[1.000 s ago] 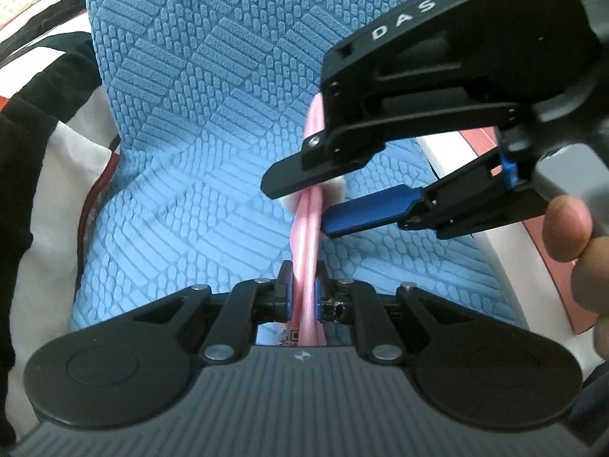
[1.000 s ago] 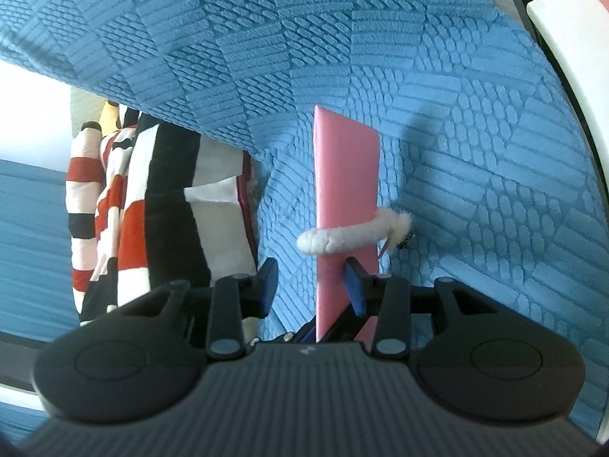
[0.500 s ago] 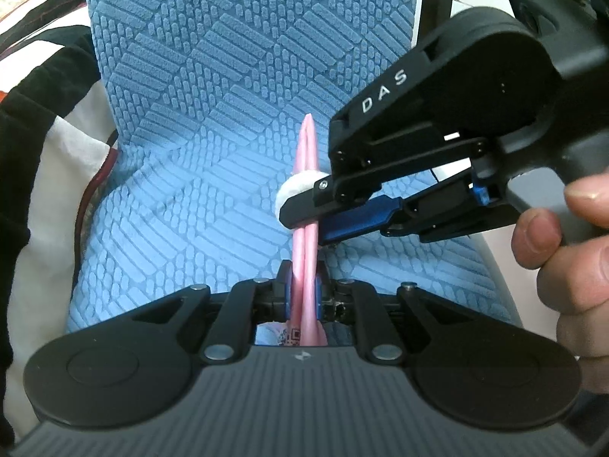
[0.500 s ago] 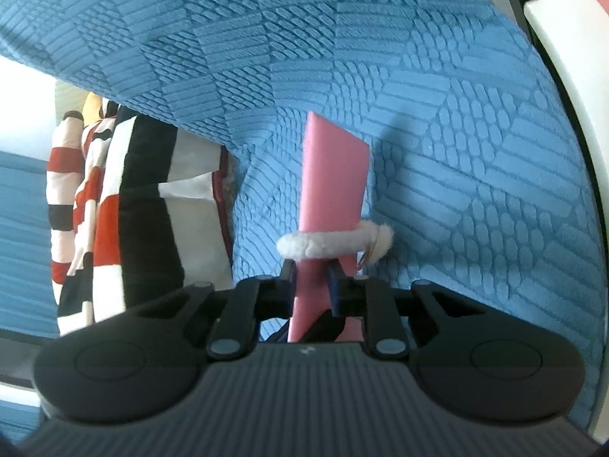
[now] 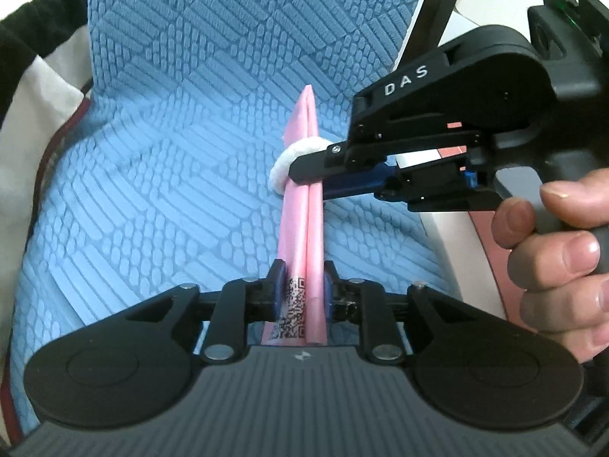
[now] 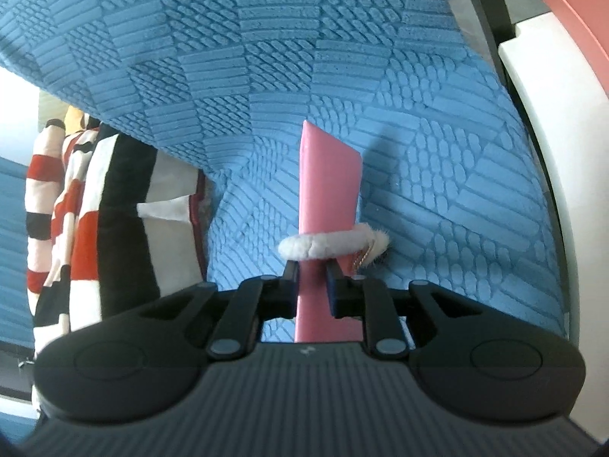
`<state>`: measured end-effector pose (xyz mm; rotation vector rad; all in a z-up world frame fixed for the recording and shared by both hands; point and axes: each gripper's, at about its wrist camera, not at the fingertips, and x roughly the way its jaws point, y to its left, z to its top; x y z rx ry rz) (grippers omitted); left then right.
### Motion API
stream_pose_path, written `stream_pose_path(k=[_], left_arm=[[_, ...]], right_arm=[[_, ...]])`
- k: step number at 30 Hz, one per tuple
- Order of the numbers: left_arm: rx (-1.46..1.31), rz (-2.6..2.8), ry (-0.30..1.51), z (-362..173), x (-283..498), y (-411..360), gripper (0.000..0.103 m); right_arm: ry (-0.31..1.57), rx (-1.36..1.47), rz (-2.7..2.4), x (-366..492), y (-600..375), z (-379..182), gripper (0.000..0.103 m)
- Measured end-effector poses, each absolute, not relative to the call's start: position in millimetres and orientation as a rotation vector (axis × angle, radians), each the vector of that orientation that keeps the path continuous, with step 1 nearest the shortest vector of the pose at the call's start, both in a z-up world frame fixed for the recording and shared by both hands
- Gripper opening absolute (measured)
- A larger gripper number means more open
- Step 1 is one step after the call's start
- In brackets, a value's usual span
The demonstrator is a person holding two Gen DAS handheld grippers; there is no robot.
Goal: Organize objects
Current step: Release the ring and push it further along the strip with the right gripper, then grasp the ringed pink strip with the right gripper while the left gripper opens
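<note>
Around my work I see a blue textured cushion (image 5: 160, 144) behind everything, a striped red, black and white cloth (image 6: 95, 221) to the left, and a white frame (image 6: 552, 152) to the right. My left gripper (image 5: 300, 291) is closed on one pink folded card (image 5: 302, 236), which bears a QR code. One white fluffy hair tie (image 5: 289, 162) circles the card higher up. My right gripper (image 5: 308, 177), marked "DAS", pinches the card just beneath that tie.
</note>
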<state>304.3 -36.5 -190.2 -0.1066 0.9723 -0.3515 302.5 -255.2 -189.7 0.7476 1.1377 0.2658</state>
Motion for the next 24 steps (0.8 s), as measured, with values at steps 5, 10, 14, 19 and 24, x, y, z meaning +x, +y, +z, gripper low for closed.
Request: stream_pose_path(k=[5, 10, 14, 19, 24], left_arm=[[-0.093, -0.348, 0.977, -193, 304, -40, 0.019], [-0.104, -0.341, 0.981, -194, 306, -37, 0.019], [-0.116, -0.336, 0.984, -193, 306, -37, 0.020], [-0.124, -0.338, 0.975, -189, 304, -37, 0.023], [-0.131, -0.361, 0.960, -183, 296, -40, 0.024]], right_arm=[[1.148, 0.727, 0.272, 302, -251, -190, 0.023], [1.160, 0.718, 0.271, 303, -247, -194, 0.027], [1.149, 0.714, 0.270, 304, -247, -195, 0.026], [1.125, 0.661, 0.245, 304, -246, -192, 0.023], [1.149, 0.629, 0.233, 306, -245, -196, 0.022]])
